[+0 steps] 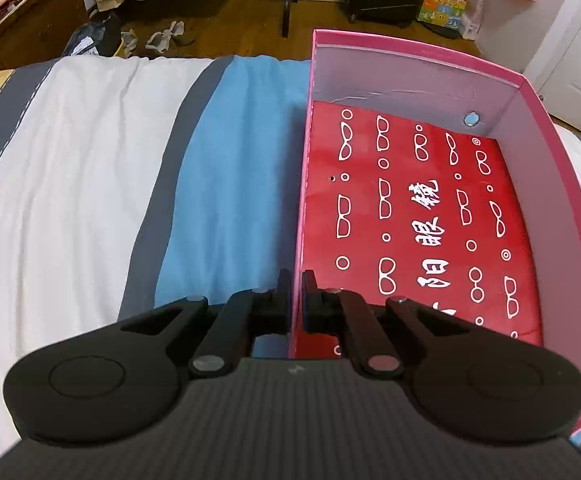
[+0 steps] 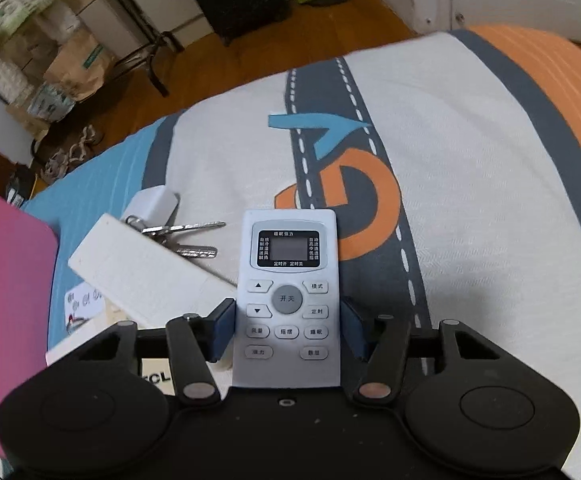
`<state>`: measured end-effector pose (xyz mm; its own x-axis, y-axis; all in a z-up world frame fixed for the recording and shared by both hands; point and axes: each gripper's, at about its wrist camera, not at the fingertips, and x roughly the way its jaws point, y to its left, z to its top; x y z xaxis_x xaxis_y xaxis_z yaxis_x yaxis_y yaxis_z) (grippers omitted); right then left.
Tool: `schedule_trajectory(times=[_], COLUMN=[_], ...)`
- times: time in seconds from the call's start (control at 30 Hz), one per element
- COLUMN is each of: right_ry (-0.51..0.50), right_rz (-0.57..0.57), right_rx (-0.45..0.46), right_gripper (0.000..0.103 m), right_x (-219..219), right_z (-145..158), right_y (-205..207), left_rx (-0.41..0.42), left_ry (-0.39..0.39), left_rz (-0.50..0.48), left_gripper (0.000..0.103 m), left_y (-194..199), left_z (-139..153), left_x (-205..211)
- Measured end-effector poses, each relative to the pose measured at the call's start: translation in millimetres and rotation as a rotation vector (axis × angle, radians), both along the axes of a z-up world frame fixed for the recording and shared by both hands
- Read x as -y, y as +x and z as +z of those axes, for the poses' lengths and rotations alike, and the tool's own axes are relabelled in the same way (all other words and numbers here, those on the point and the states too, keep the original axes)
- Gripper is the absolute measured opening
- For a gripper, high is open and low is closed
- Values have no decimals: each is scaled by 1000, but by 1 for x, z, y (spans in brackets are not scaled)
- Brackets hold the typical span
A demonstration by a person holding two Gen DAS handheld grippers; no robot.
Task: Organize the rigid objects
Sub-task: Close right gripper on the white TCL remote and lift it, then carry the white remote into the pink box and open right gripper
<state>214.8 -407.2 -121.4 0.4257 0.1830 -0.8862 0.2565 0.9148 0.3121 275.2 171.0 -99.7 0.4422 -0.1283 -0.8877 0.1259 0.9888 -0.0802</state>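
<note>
A pink open box (image 1: pixel 562 216) sits on the bed, with a red sheet printed with glasses (image 1: pixel 422 216) covering its floor. My left gripper (image 1: pixel 297 292) is shut on the box's left wall, one finger inside and one outside. My right gripper (image 2: pixel 288 320) is shut on a white air-conditioner remote (image 2: pixel 288 292) and holds it above the bed. The pink box shows at the left edge of the right wrist view (image 2: pixel 6 312). A white foam block (image 2: pixel 146 272), a bunch of keys (image 2: pixel 182 236) and a small white adapter (image 2: pixel 154 202) lie on the bed left of the remote.
The bedspread (image 2: pixel 470 200) is white with grey road stripes, a blue band and orange patches. A small tag on a ring (image 2: pixel 82 300) and a box marked TCL (image 2: pixel 156 378) lie under the right gripper. Beyond the bed are wooden floor, paper bags, a black suitcase and a door.
</note>
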Motion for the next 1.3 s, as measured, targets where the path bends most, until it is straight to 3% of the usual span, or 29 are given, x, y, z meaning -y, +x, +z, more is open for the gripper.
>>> schedule_trajectory(times=[0.23, 0.37, 0.53, 0.63, 0.77, 0.87, 1.0, 1.17, 1.3], right_ry=[-19, -9, 85, 234, 336, 345, 320, 289, 340], right_rz=[12, 73, 245, 375, 464, 474, 431, 347, 267], right_rx=[141, 226, 333, 377, 291, 151, -70, -190, -297], right_gripper=[61, 61, 61, 61, 61, 61, 61, 61, 61], right_x=[-11, -34, -95, -134, -193, -235, -280, -314, -333], right_z=[33, 66, 115, 133, 135, 122, 83, 51, 26], right_y=[-12, -16, -13, -10, 9, 30, 59, 71, 76], left_rx=[-10, 4, 16, 6, 16, 20, 27, 31, 45], left_ry=[-76, -59, -68, -118, -112, -114, -119, -169, -172], left_rz=[25, 21, 3, -17, -26, -36, -55, -59, -63], left_gripper=[4, 4, 4, 6, 6, 6, 6, 8, 8], left_y=[1, 1, 1, 2, 3, 3, 2, 5, 4], left_z=[-1, 0, 1, -2, -2, -3, -3, -7, -9], left_x=[-6, 0, 4, 5, 8, 8, 8, 2, 1])
